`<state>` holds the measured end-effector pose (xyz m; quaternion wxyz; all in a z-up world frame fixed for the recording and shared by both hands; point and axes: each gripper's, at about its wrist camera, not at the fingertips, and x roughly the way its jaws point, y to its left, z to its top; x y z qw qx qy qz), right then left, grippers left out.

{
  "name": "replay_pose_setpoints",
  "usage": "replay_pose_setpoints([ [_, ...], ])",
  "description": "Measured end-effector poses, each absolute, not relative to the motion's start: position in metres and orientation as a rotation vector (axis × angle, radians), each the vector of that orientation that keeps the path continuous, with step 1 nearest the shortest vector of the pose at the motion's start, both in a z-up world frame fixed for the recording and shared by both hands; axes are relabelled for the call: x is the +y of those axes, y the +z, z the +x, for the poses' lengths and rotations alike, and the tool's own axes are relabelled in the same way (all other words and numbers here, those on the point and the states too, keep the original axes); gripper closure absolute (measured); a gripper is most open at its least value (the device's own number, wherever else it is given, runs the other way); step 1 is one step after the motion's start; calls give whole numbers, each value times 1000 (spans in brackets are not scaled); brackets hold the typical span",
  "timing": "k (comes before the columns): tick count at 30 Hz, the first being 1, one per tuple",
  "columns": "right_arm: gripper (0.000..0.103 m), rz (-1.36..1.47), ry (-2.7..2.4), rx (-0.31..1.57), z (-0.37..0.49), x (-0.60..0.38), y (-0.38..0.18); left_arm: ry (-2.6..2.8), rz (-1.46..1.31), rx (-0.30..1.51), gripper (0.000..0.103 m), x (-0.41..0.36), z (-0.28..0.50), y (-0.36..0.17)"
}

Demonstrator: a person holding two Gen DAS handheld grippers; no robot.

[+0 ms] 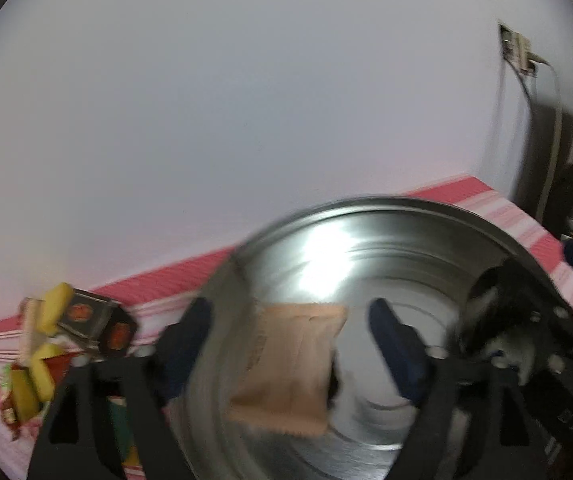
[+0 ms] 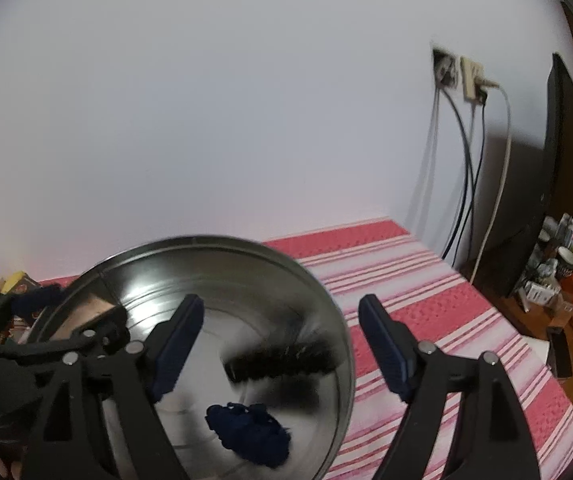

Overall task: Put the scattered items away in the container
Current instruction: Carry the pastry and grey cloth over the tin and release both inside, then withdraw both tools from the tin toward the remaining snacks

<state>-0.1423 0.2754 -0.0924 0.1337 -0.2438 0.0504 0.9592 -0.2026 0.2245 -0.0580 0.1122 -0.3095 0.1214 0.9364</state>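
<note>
A steel bowl (image 1: 366, 216) stands on the striped cloth. My left gripper (image 1: 292, 348) hangs open over it. A tan packet (image 1: 290, 368), blurred, sits between its blue fingers (image 1: 190, 344) with a gap on each side. My right gripper (image 2: 282, 346) is open too, one finger over the bowl (image 2: 206, 240) and the other outside the rim above the cloth. Below it inside the bowl lie a dark blue clump (image 2: 250, 436) and a blurred black item (image 2: 282, 360). Yellow pieces (image 1: 52, 308), a dark box (image 1: 94, 320) and red sachets (image 1: 18, 400) lie left of the bowl.
The red-and-white striped cloth (image 2: 426, 292) runs to a white wall. Wall sockets with hanging cables (image 2: 466, 80) are at the right, beside a dark screen (image 2: 558, 160) and a cluttered side table (image 2: 566, 272). The other gripper's black frame (image 1: 526, 320) crowds the bowl's right rim.
</note>
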Motion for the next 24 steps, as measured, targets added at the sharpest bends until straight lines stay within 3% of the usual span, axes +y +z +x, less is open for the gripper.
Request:
replay_pose_setpoints([
  [8,21,-554,2764,148,-130,267,-92,2908,-744,153,11,183,-187,-40],
  [16,21,-529,2792,63,-127,248,-94,3024,-687,161,11,143,-152,-44],
  [24,21,-494,2833,105,-102,224,-92,3051,-766,190,11,109,-118,-62],
])
